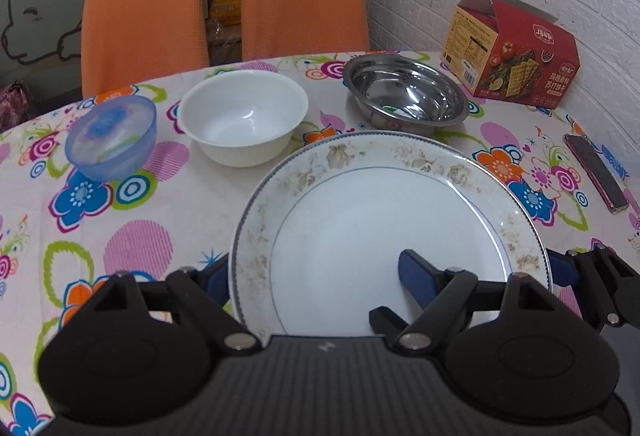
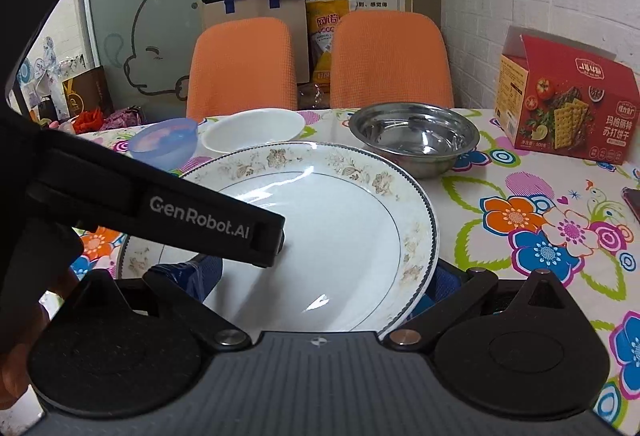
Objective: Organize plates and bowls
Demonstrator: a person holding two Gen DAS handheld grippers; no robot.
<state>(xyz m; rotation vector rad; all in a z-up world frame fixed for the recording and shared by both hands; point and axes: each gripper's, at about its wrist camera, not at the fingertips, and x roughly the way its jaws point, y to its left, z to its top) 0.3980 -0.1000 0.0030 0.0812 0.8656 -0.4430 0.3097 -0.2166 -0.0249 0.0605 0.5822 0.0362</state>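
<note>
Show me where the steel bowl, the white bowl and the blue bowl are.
steel bowl [image 1: 404, 94], left wrist view, on its shiny inner bottom.
white bowl [image 1: 240, 120], left wrist view, on its inside floor.
blue bowl [image 1: 112, 136], left wrist view, on its translucent inside.

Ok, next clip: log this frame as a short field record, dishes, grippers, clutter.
surface: table with floral cloth
plate: floral-rimmed plate, nearest the cameras
bowls: blue plastic bowl, white bowl, steel bowl, in a row behind the plate
left gripper: jaws astride the plate's near rim
right gripper: jaws astride the plate too
clutter: cracker box, phone
</note>
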